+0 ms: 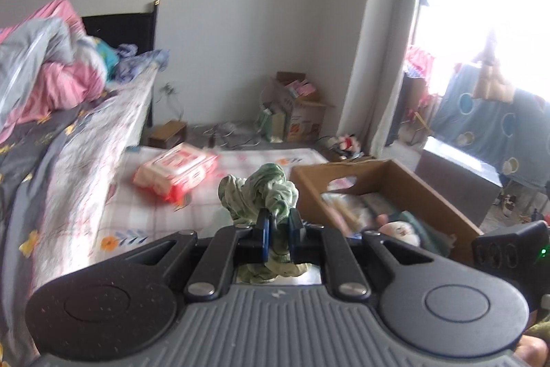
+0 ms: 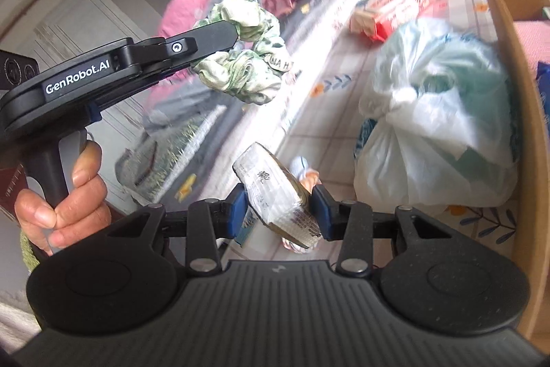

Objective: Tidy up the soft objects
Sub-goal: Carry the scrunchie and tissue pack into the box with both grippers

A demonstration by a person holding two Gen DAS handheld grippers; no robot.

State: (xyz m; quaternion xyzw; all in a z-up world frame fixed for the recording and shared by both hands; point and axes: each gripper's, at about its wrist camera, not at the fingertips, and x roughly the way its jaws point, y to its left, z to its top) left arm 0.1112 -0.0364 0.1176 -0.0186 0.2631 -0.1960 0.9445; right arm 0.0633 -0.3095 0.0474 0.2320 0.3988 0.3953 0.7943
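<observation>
Wrapped packet (image 2: 280,198) in R tongs (image 2: 279,207), long axis fwd.

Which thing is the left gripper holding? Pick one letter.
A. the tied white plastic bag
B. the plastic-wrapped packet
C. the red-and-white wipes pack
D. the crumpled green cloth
D: the left gripper is clamped on the crumpled green cloth, which hangs clear of the mattress in the right wrist view.
</observation>
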